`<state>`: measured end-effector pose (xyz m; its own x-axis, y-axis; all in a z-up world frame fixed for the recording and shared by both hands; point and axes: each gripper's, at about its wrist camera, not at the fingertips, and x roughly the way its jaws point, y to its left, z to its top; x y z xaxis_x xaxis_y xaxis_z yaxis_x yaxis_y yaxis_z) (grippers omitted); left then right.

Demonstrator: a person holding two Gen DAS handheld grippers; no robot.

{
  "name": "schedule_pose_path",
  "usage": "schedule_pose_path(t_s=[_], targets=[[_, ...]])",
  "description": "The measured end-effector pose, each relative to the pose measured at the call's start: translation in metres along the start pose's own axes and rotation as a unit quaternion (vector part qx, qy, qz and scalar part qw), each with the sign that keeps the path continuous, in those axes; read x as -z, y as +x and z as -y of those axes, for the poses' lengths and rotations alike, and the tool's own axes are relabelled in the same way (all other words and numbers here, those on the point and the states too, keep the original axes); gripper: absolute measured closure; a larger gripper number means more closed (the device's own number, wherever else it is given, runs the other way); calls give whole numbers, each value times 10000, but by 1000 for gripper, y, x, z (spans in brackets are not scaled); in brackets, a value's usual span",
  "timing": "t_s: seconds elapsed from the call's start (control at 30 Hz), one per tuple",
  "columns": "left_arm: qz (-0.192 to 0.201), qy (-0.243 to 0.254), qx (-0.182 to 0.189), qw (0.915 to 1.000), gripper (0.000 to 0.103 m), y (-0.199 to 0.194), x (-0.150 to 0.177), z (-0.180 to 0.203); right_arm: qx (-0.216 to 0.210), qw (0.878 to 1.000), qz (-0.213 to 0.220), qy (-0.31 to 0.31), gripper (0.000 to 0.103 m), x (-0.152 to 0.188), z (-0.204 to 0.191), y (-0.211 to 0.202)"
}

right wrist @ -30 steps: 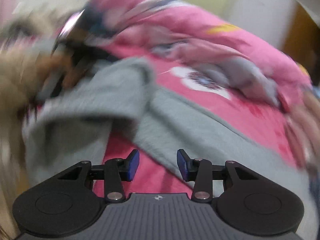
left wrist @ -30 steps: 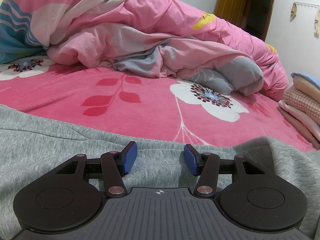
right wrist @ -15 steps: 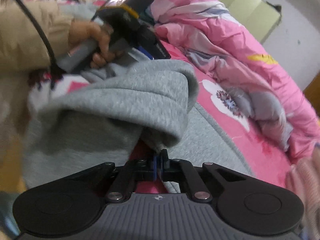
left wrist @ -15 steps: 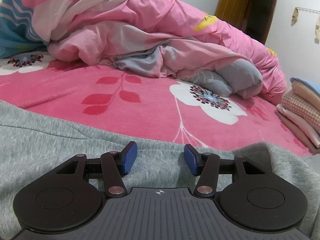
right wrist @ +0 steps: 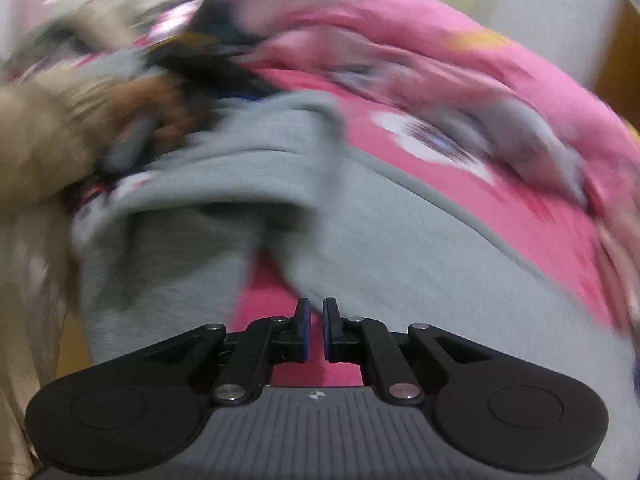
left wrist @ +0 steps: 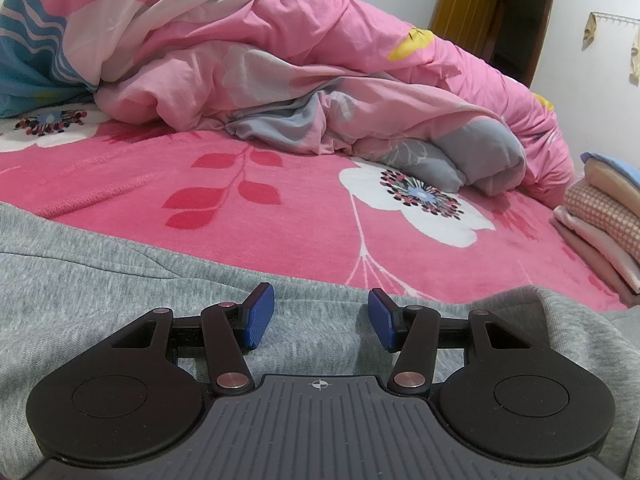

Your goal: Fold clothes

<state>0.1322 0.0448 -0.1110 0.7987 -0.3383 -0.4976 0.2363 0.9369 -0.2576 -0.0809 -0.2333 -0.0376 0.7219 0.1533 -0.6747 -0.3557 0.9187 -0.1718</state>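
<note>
Left hand-held gripper [left wrist: 321, 317]: held low over a grey garment [left wrist: 100, 280], jaws released with a wide gap; blue pads [left wrist: 259, 316] are seen standing apart, grey cloth lying under and between them but not pinched.

Grey garment: spread across the near part of the bed [left wrist: 280, 216], over the pink flowered blanket. A raised fold is noted at the right of the left view.

Right hand-held gripper [right wrist: 316, 330]: view heavily blurred. Jaws nearly together and opening slightly; a narrow slit is seen between the pads. Nothing is gripped; pink blanket shows through the gap. The garment [right wrist: 400, 264] lies just beyond the fingertips, a thick fold of it lifted at upper left.

In the right view a hand [right wrist: 160, 116] in a tan sleeve [right wrist: 40, 148] is made out at upper left beside that fold, holding a dark device; detail lost to blur.

Background, left view: a crumpled pink and grey quilt [left wrist: 320, 92] is heaped behind the garment. A stack of folded cloths [left wrist: 600, 224] sits at the right edge of the bed. A brown door [left wrist: 468, 12] stands at the far wall.
</note>
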Motion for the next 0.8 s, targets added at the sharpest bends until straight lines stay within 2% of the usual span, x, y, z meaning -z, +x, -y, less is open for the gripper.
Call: schedule_pose_path(t_s=[0.07,0.13,0.2,0.27,0.33,0.47,0.53,0.57,0.7,0.77,0.8], targets=[[0,7,-6,10000,51,0,0,0,324,9944,35,1007,96,9,38,-9],[3,17,-13,10000,51,0,0,1,484,9792,47,1969,96,20,75,-11],[9,18,-13,10000,51,0,0,1,535,9586,-13,2796,96,30,107,-8],[16,3,-6,10000,51,0,1,0,487,9450,-415,3207,96,42,122,6],[18,-7,-3,10000,51,0,0,0,423,9381,-467,3405,96,52,125,2],[9,6,-13,10000,51,0,0,0,953,9372,-726,3275,96,53,123,-26],[6,17,-18,10000,51,0,0,0,1378,9436,-503,2968,95,45,120,-40],[6,21,-19,10000,51,0,0,0,1389,9491,-288,2813,95,37,119,-41],[12,12,-15,10000,51,0,0,0,745,9657,156,2481,95,-2,111,-7],[21,-16,5,10000,51,-1,1,-1,248,9704,39,2403,95,-9,107,25],[24,-36,18,10000,51,-1,1,-1,170,9689,-112,2465,95,-6,110,38]])
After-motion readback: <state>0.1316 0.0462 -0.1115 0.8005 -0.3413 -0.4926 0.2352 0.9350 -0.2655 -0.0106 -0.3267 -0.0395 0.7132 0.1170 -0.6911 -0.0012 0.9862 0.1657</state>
